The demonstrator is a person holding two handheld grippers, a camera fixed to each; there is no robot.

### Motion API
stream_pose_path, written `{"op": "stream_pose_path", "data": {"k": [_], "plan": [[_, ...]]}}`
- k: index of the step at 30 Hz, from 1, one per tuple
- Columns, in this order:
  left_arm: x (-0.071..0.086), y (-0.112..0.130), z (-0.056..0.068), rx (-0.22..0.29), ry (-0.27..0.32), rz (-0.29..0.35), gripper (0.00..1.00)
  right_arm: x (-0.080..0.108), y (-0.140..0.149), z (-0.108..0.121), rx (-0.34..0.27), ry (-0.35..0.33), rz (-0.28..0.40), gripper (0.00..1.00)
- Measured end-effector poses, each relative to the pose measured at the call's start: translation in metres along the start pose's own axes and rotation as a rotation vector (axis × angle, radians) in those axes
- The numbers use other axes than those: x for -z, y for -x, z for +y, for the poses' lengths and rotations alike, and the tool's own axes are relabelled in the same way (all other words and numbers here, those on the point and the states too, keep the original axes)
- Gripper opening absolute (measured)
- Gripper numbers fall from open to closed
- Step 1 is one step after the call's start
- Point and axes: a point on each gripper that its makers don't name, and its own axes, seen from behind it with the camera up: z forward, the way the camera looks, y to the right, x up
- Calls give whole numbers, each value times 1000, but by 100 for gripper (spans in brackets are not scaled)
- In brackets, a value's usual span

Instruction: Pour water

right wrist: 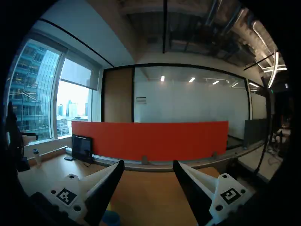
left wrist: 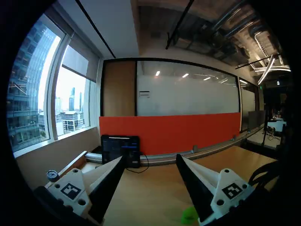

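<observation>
window side: a small clear bottle (right wrist: 36, 156) with a dark cap stood upright at the left edge of the desk (right wrist: 158, 199), under the window (right wrist: 35, 105). Probably your water source; fill level was too small to read.
far left corner: a dark screen (right wrist: 82, 148) stood there, just in front of the orange divider (right wrist: 150, 139) along the far edge, well apart from both tools.
left gripper: you held the left gripper (left wrist: 149, 156) with its fingers spread wide and nothing between them. It hovered over the bare middle of the desk and pointed at the divider.
green shape: a green shape (left wrist: 189, 215) poked out at the near edge, just beside one finger of your left gripper. It was mostly hidden, so cup or not, couldn't tell.
right gripper: the right gripper (right wrist: 148, 162) was also spread wide and empty, level above the desk.
blue rim: a blue rim (right wrist: 111, 218) showed at the near edge, low under a finger of your right gripper and cut off. Possibly the receiving cup.
step: judged as approach. Nothing was gripped and no pour had begun.
doing it well: you needed to tip the tools down so the near-edge items came into sight, then take the bottle around its body, not the cap, with both fingers square on it. A clear round bottle was likely to slip or twist if pinched off-centre.
risk: you could have knocked the half-hidden near-edge items while lowering the tools.
</observation>
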Motion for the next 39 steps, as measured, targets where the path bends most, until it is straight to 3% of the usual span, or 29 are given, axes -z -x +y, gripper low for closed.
{"op": "stream_pose_path", "data": {"k": [6, 13, 18, 26, 32, 39], "plan": [[-4, -24, 9, 17, 49, 7, 97, 0, -12, -3, -3, -22, -4, 100], [-6, -26, 23, 30, 124, -3, 97, 3, -12, -13, -11, -88, -15, 100], [-4, -22, 38, 32, 204, -21, 97, 7, -11, -29, -1, -178, -23, 100], [3, -24, 66, 24, 351, -21, 97, 23, -19, -70, -6, -381, -20, 100], [8, -20, 78, 7, 420, -21, 97, 29, -22, -87, 13, -457, -17, 100], [17, -11, 93, 7, 514, -47, 97, 31, -9, -100, 39, -517, -66, 100]]}}
